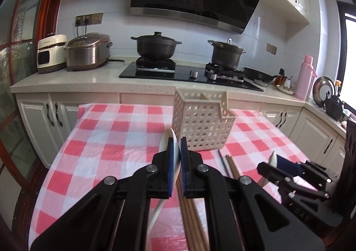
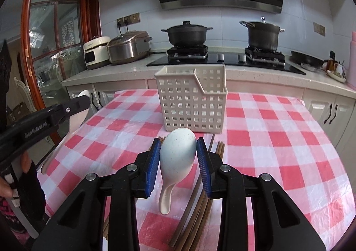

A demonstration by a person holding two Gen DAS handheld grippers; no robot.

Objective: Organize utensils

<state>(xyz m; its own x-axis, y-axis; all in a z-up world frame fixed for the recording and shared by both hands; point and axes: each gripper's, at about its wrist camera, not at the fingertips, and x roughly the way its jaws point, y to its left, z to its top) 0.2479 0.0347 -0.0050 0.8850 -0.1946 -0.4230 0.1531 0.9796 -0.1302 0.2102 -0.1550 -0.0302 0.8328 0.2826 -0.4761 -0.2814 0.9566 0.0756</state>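
A cream perforated basket (image 1: 201, 123) (image 2: 192, 104) stands upright on the red-and-white checked tablecloth (image 1: 106, 139) (image 2: 278, 139). Above the cloth in front of it, my left gripper (image 1: 176, 141) is shut on a white spoon (image 1: 165, 139), held edge-on with its handle hanging down. My right gripper (image 2: 179, 141) is shut on the bowl of a pale speckled spoon (image 2: 178, 155), handle pointing down. Several wooden chopsticks (image 1: 192, 217) (image 2: 200, 204) lie on the cloth under both grippers. Each view shows the other gripper at its side: right gripper (image 1: 272, 163), left gripper (image 2: 81, 100).
Behind the table runs a kitchen counter (image 1: 66, 79) with a rice cooker (image 1: 87, 51), two black pots (image 1: 155, 47) (image 1: 225, 54) on the hob, a pan (image 1: 258, 74) and a pink flask (image 1: 303, 77). A person's hand (image 2: 4, 186) is at the lower left.
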